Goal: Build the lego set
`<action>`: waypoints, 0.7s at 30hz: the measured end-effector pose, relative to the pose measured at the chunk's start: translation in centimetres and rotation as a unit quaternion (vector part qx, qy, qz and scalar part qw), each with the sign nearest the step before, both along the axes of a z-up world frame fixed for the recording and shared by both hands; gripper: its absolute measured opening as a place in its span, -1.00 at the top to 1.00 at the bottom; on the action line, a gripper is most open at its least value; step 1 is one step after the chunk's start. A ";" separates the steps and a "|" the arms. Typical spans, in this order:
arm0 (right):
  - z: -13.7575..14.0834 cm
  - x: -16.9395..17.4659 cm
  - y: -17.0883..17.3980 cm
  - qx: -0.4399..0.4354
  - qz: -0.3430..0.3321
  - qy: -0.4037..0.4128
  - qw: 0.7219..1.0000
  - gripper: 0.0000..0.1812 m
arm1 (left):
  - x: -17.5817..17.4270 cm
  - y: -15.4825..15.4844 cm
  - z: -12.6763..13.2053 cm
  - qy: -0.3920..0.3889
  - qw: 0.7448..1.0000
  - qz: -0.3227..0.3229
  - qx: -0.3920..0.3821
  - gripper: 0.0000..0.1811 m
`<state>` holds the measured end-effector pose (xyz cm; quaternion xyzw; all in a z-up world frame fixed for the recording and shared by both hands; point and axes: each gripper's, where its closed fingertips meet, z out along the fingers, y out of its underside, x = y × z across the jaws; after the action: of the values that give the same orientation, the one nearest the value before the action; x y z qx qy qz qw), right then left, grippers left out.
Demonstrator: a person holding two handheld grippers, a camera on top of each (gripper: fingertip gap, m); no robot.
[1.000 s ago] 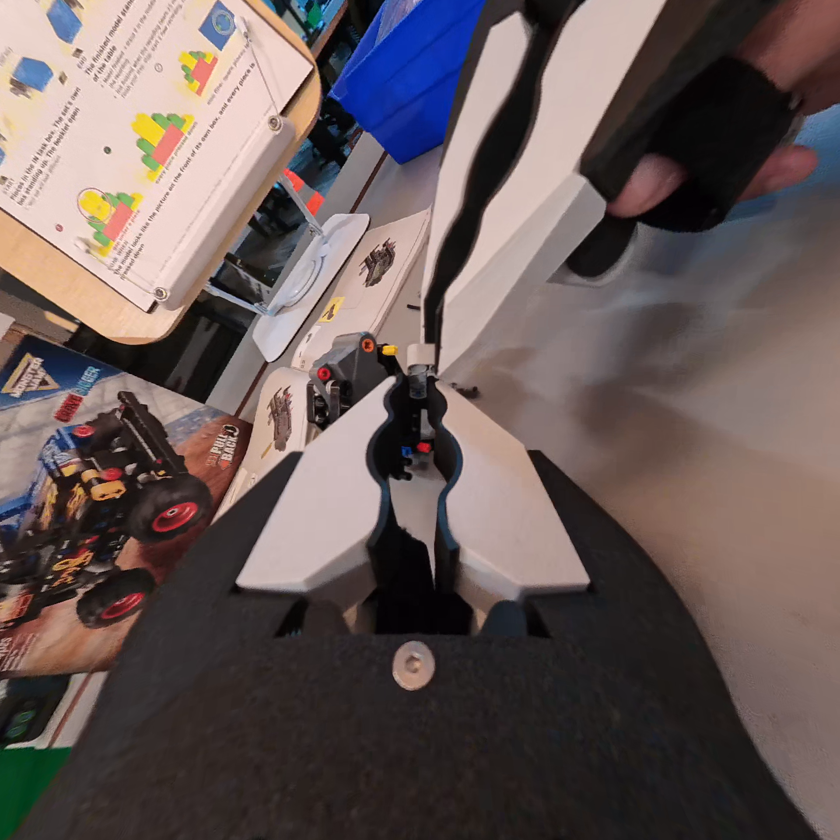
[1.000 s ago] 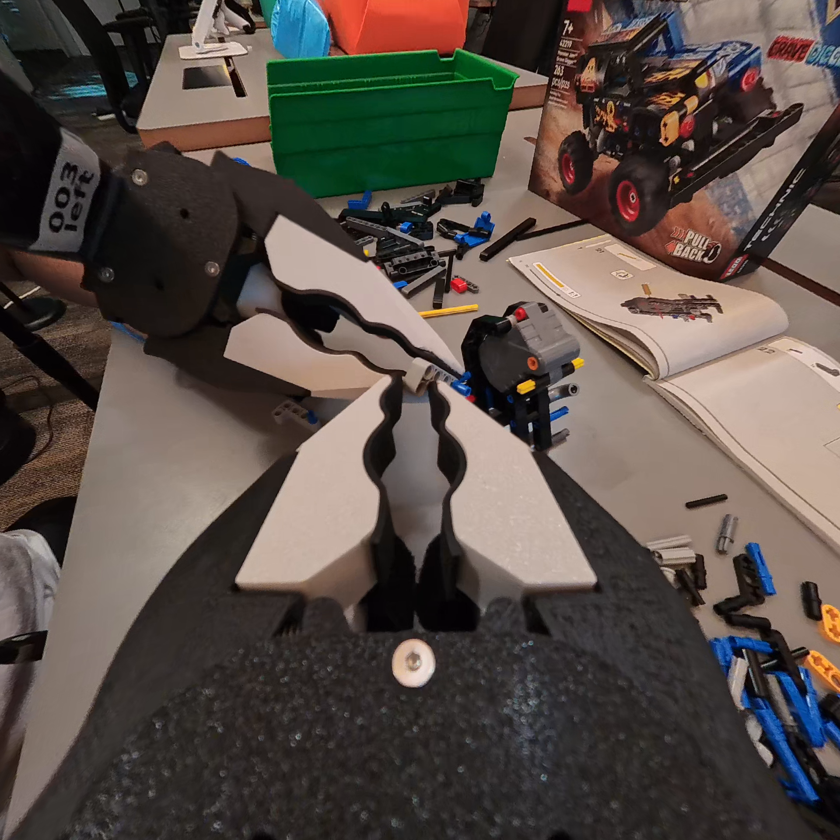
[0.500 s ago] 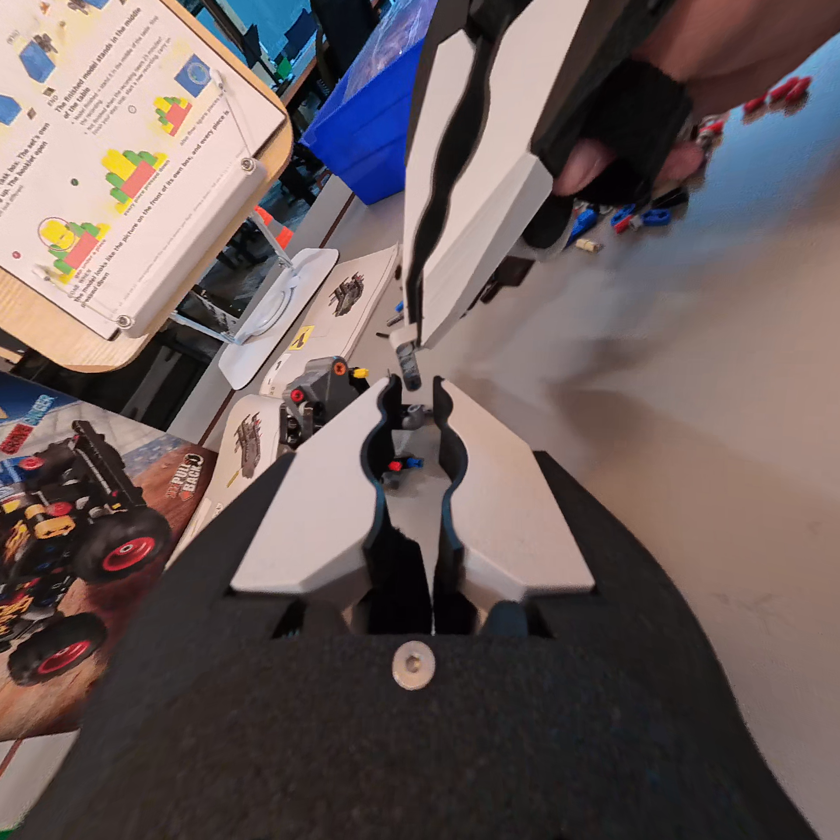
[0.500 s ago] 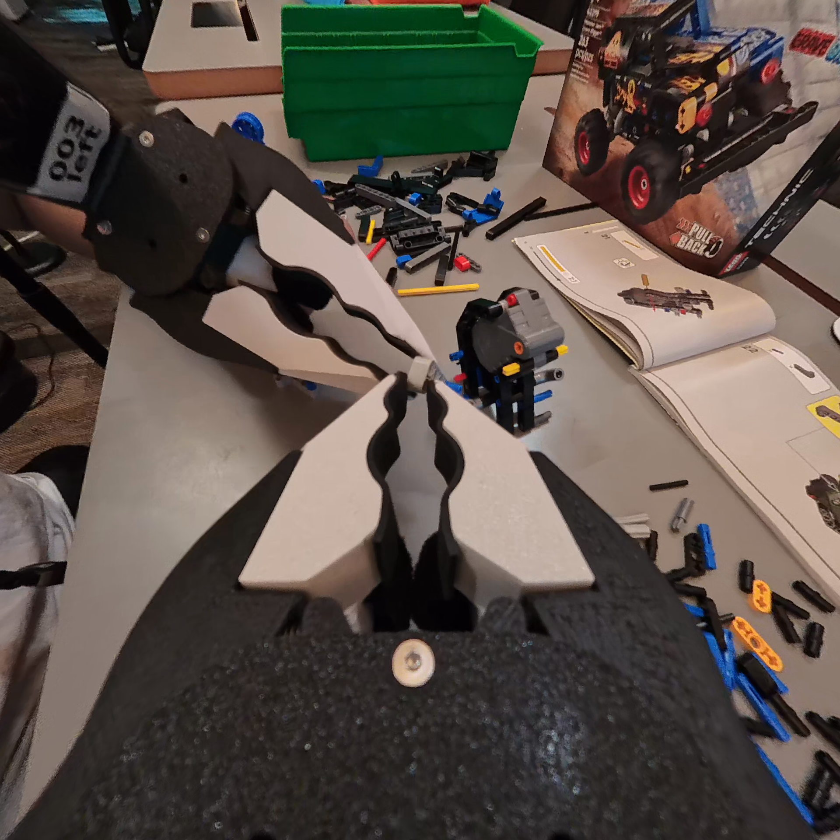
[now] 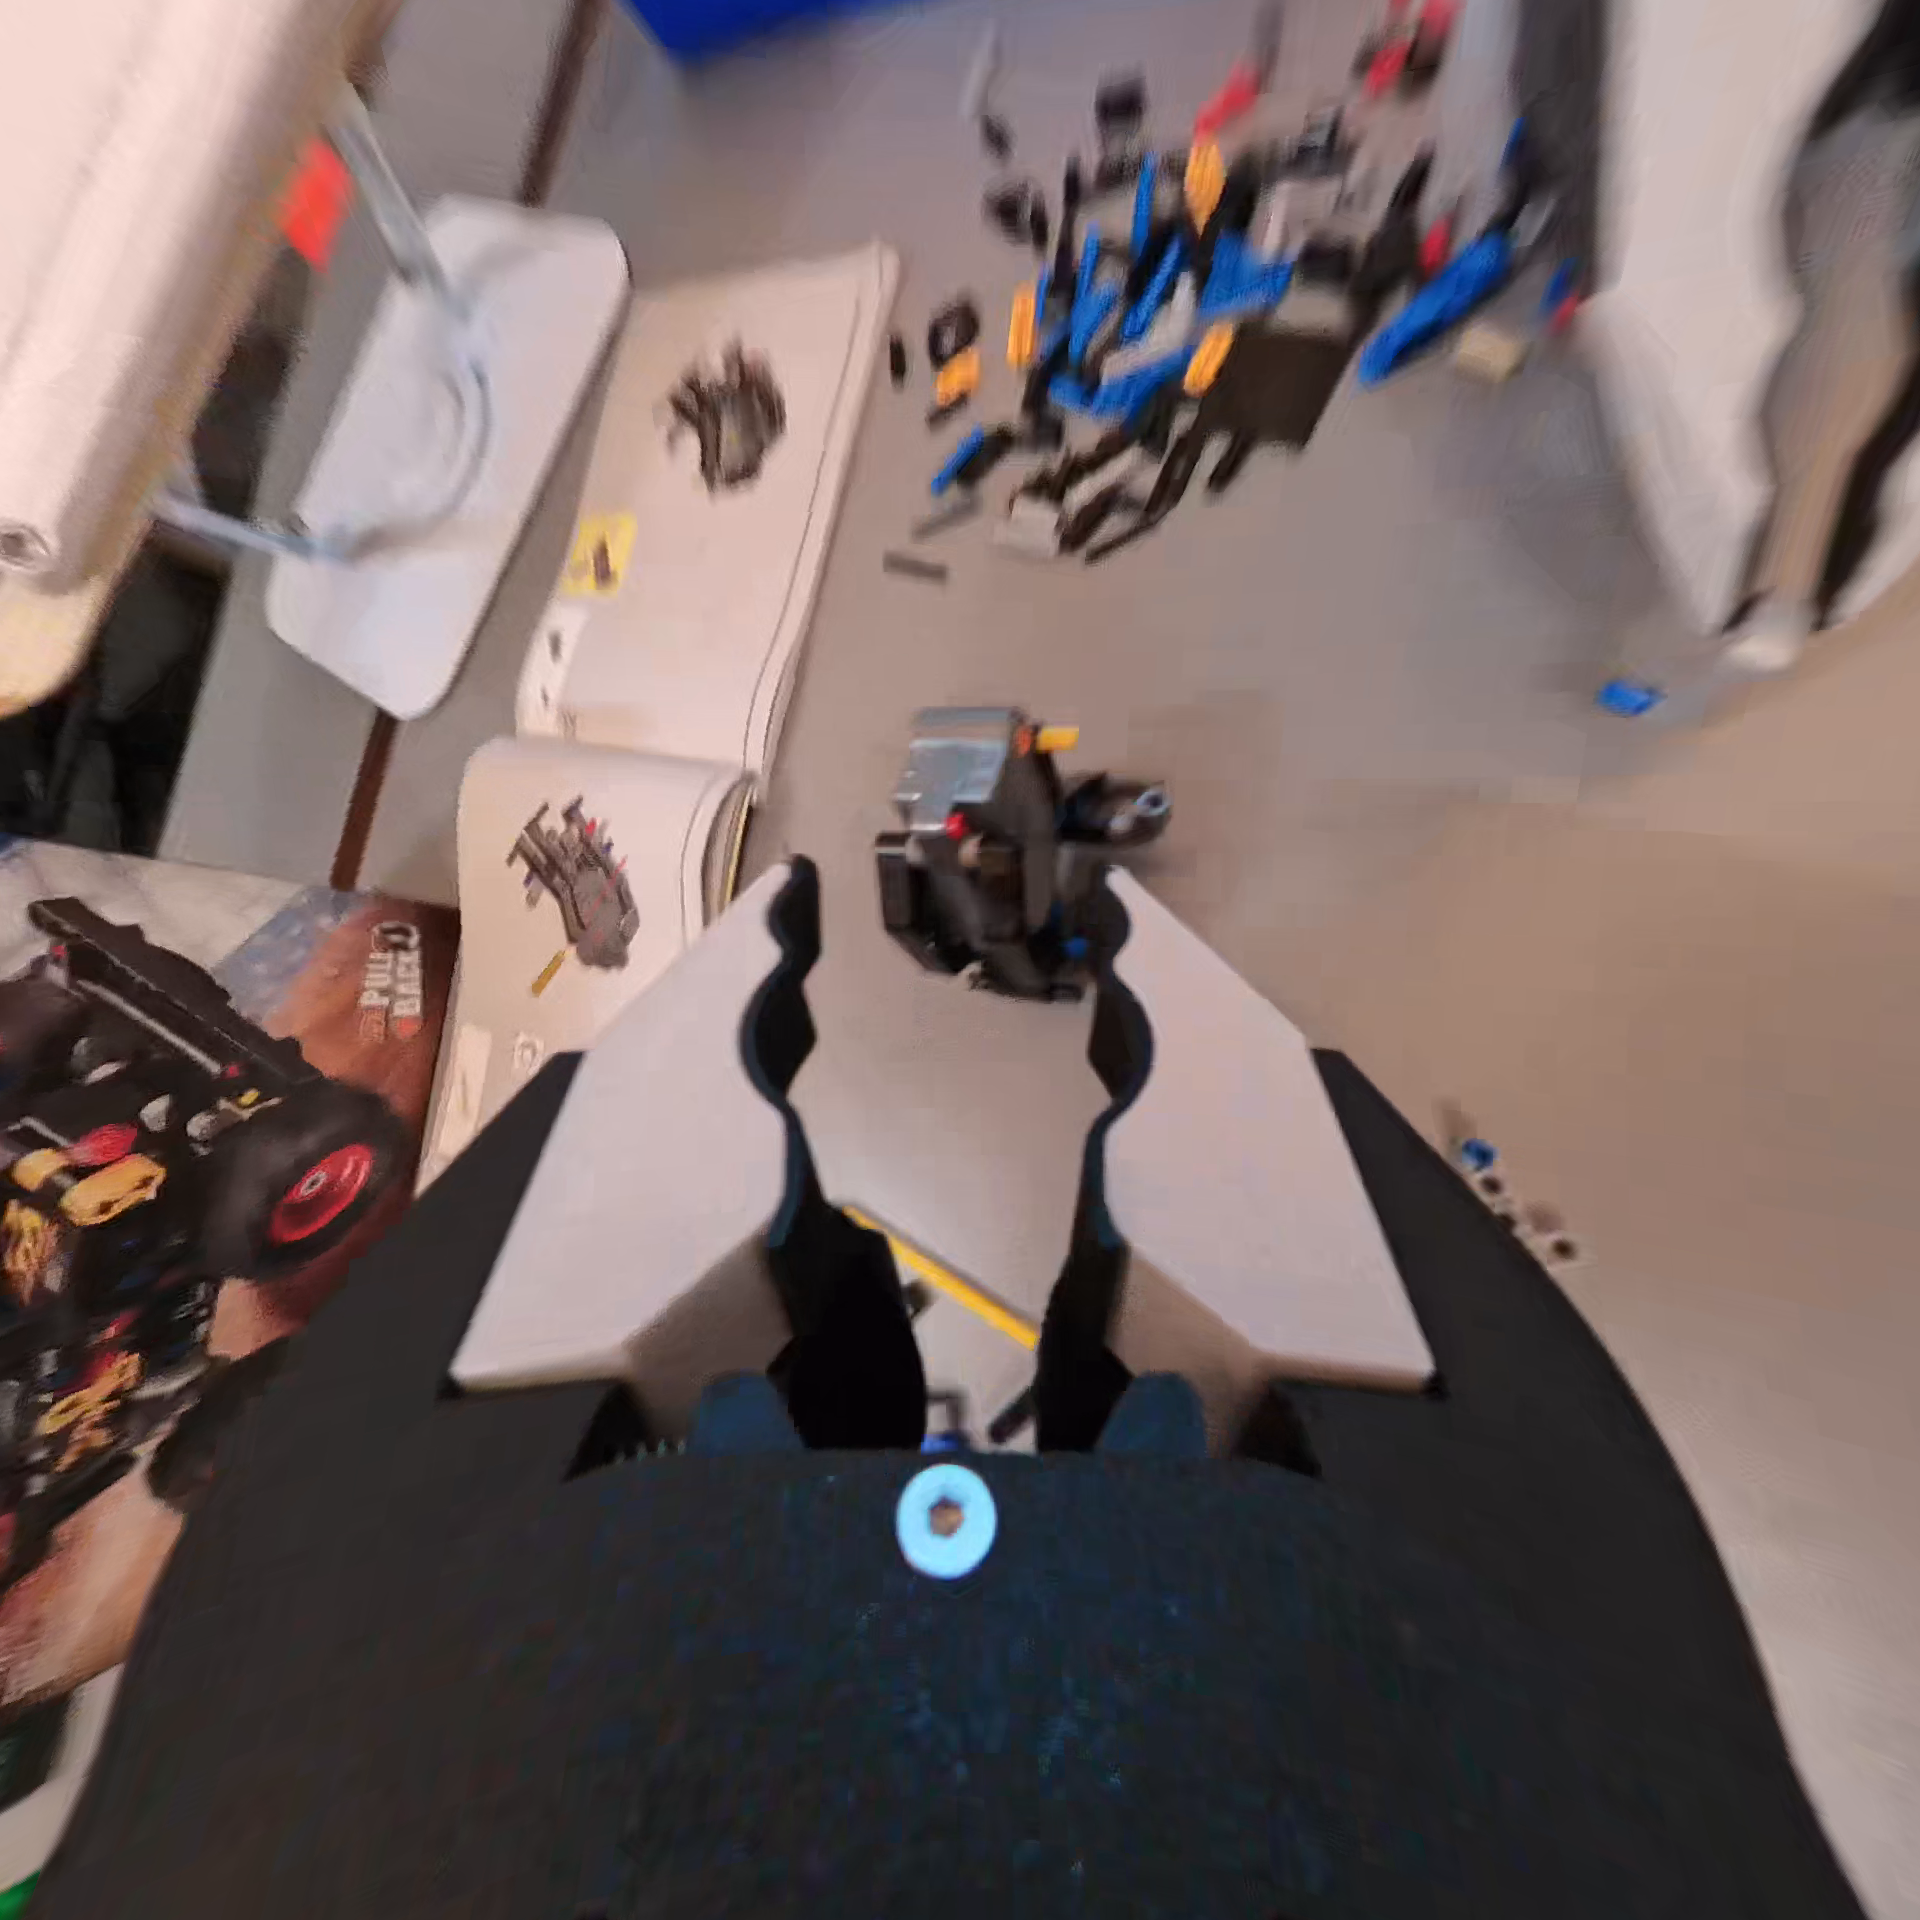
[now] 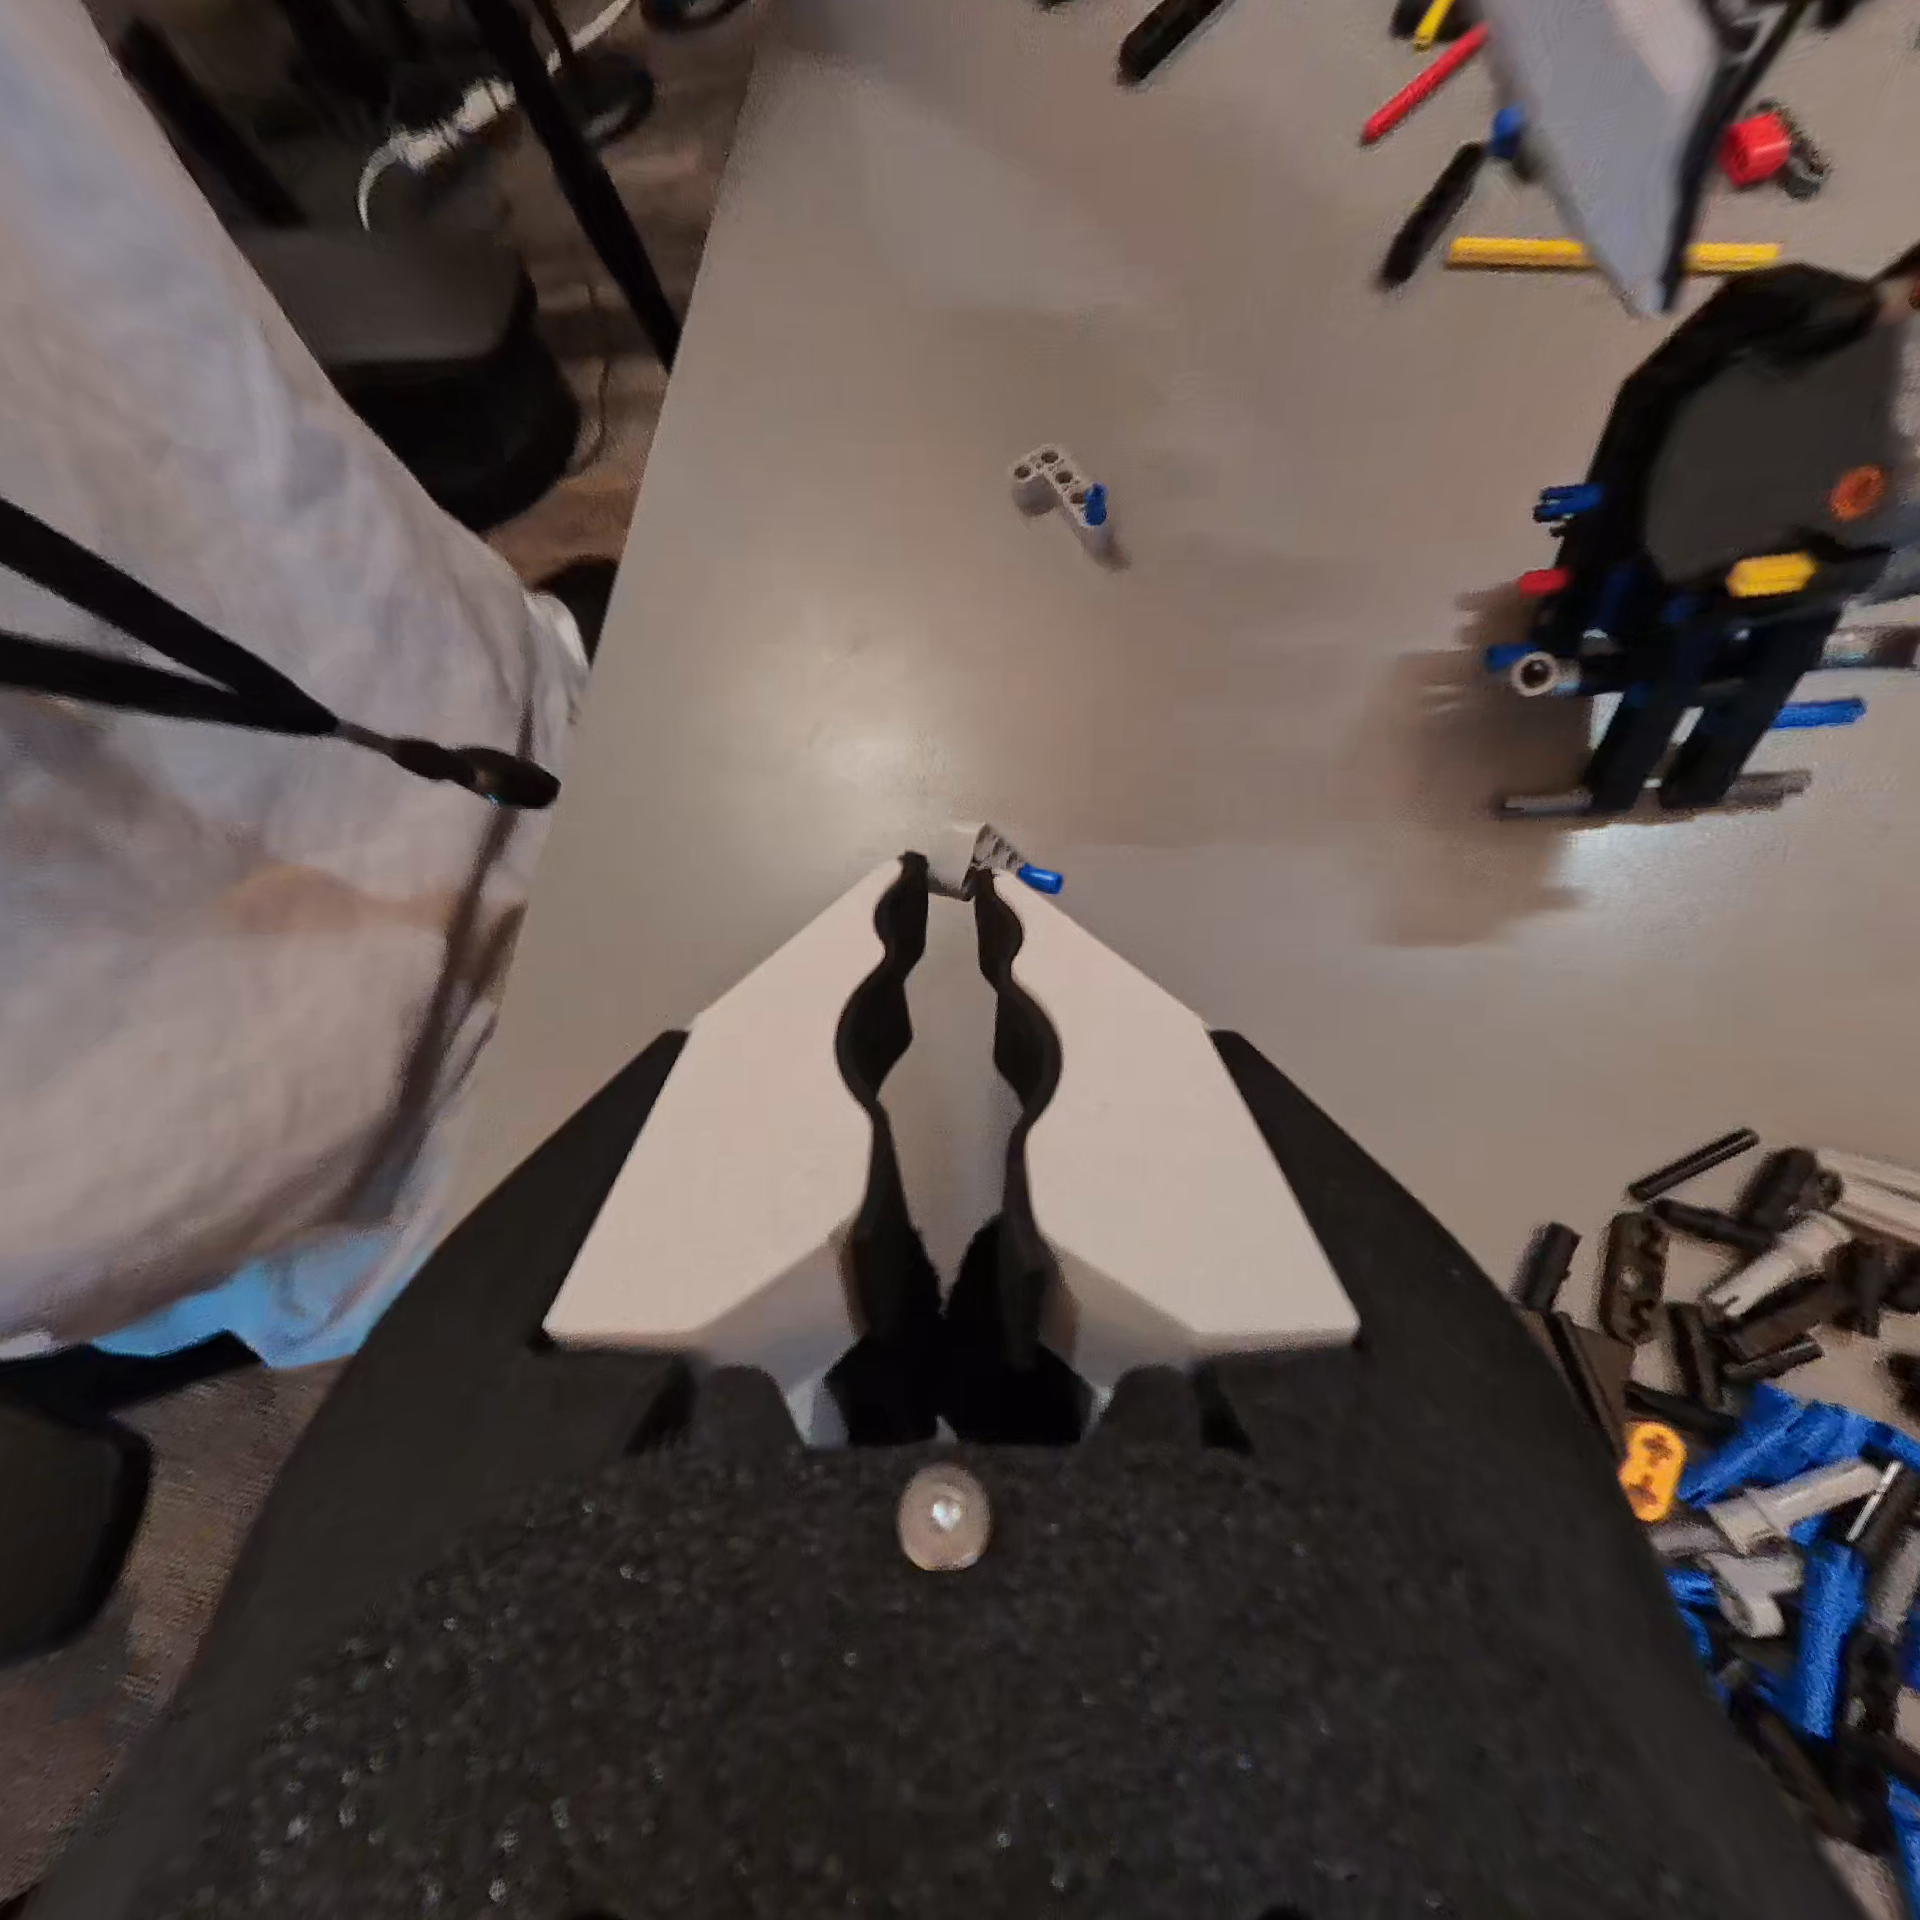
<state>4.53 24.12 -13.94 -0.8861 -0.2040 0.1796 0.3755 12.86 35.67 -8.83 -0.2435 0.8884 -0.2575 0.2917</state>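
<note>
The part-built black and grey model (image 5: 992,852) stands on the grey table, just beyond my left gripper (image 5: 956,883), which is open and empty. It also shows at the right edge of the right wrist view (image 6: 1725,561). My right gripper (image 6: 945,868) is shut on a small light-grey piece with a blue pin (image 6: 987,857) at its tips, above the table. A second small grey piece with a blue pin (image 6: 1065,494) lies on the table beyond it. The other gripper shows at the right edge of the left wrist view (image 5: 1714,312).
The open instruction booklet (image 5: 675,582) and the set's box (image 5: 187,1122) lie to the left. Loose blue, black and orange parts lie in a pile at the back (image 5: 1195,312) and at the right wrist view's lower right (image 6: 1766,1403). A person's light clothing (image 6: 229,727) is at the table's edge.
The left gripper has let go and opened, and drawn back behind the model. The right gripper has carried the small grey piece away, toward the table's near edge. Both views have swung.
</note>
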 end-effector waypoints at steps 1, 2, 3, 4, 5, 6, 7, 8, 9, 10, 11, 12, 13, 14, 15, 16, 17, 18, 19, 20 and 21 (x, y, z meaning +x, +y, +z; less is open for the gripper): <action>-0.3 0.0 0.0 0.002 0.004 -0.019 1.000 0.91 | 0.4 0.4 -0.6 0.037 0.999 -0.003 0.028 0.41; -0.6 0.1 0.0 -0.001 0.004 -0.034 0.999 0.91 | 0.7 0.4 -1.0 0.073 0.997 -0.009 0.038 0.43; -0.9 0.4 0.0 -0.003 0.000 -0.046 0.999 0.91 | 1.0 0.1 -1.2 0.103 0.994 -0.016 0.036 0.44; -1.0 0.7 0.2 -0.003 -0.007 -0.057 0.998 0.90 | 1.0 -0.3 -1.5 0.139 0.989 -0.027 0.034 0.46; -1.2 0.8 0.2 -0.004 -0.009 -0.062 0.998 0.90 | 0.9 -0.6 -1.9 0.173 0.984 -0.035 0.037 0.52; -1.4 0.9 0.1 -0.006 -0.010 -0.062 0.998 0.90 | 1.0 -0.7 -2.2 0.197 0.979 -0.038 0.043 0.52; -1.5 1.1 0.2 -0.007 -0.014 -0.064 0.998 0.90 | 1.2 -0.8 -2.4 0.215 0.975 -0.041 0.047 0.53; -1.6 1.2 0.2 -0.007 -0.017 -0.064 0.998 0.90 | 1.4 -1.1 -2.5 0.227 0.972 -0.043 0.045 0.55; -1.7 1.3 0.2 -0.009 -0.019 -0.061 0.998 0.90 | 1.5 -1.4 -2.6 0.239 0.969 -0.046 0.046 0.58; -1.6 1.3 0.2 -0.009 -0.020 -0.059 0.998 0.90 | 1.6 -1.6 -2.8 0.249 0.966 -0.048 0.049 0.61; -1.6 1.3 0.3 -0.006 -0.021 -0.059 0.998 0.90 | 1.7 -1.7 -3.0 0.255 0.964 -0.051 0.055 0.64; -1.6 1.4 0.3 -0.005 -0.023 -0.061 0.998 0.90 | 1.6 -1.7 -3.2 0.259 0.962 -0.056 0.067 0.69; -1.6 1.5 0.3 -0.006 -0.024 -0.064 0.998 0.90 | 1.6 -1.5 -3.4 0.260 0.960 -0.059 0.081 0.73; -1.6 1.5 0.3 -0.004 -0.025 -0.068 0.997 0.90 | 1.6 -1.4 -3.6 0.260 0.960 -0.060 0.090 0.73; -1.6 1.6 0.4 -0.003 -0.027 -0.071 0.997 0.90 | 1.6 -1.4 -3.6 0.258 0.960 -0.059 0.092 0.73; -1.6 1.6 0.4 -0.002 -0.029 -0.073 0.997 0.90 | 1.6 -1.4 -3.6 0.257 0.960 -0.055 0.093 0.73; -1.6 1.7 0.5 -0.001 -0.030 -0.073 0.997 0.90 | 1.8 -1.3 -3.5 0.253 0.962 -0.049 0.094 0.73; -1.6 1.7 0.5 -0.002 -0.032 -0.071 0.997 0.90 | 2.1 -1.2 -3.4 0.240 0.965 -0.042 0.092 0.73; -1.6 1.6 0.5 -0.003 -0.032 -0.069 0.997 0.90 | 2.5 -1.1 -3.1 0.224 0.970 -0.038 0.084 0.73; -1.6 1.6 0.5 -0.002 -0.031 -0.069 0.997 0.90 | 2.8 -1.2 -2.6 0.207 0.975 -0.039 0.068 0.73; -1.5 1.6 0.4 0.000 -0.031 -0.069 0.997 0.90 | 3.0 -1.4 -2.0 0.190 0.980 -0.039 0.040 0.73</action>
<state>6.17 24.57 -15.42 -0.9025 -0.2015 0.1061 0.3657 15.86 34.26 -10.82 -0.2408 0.9462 -0.1818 0.1167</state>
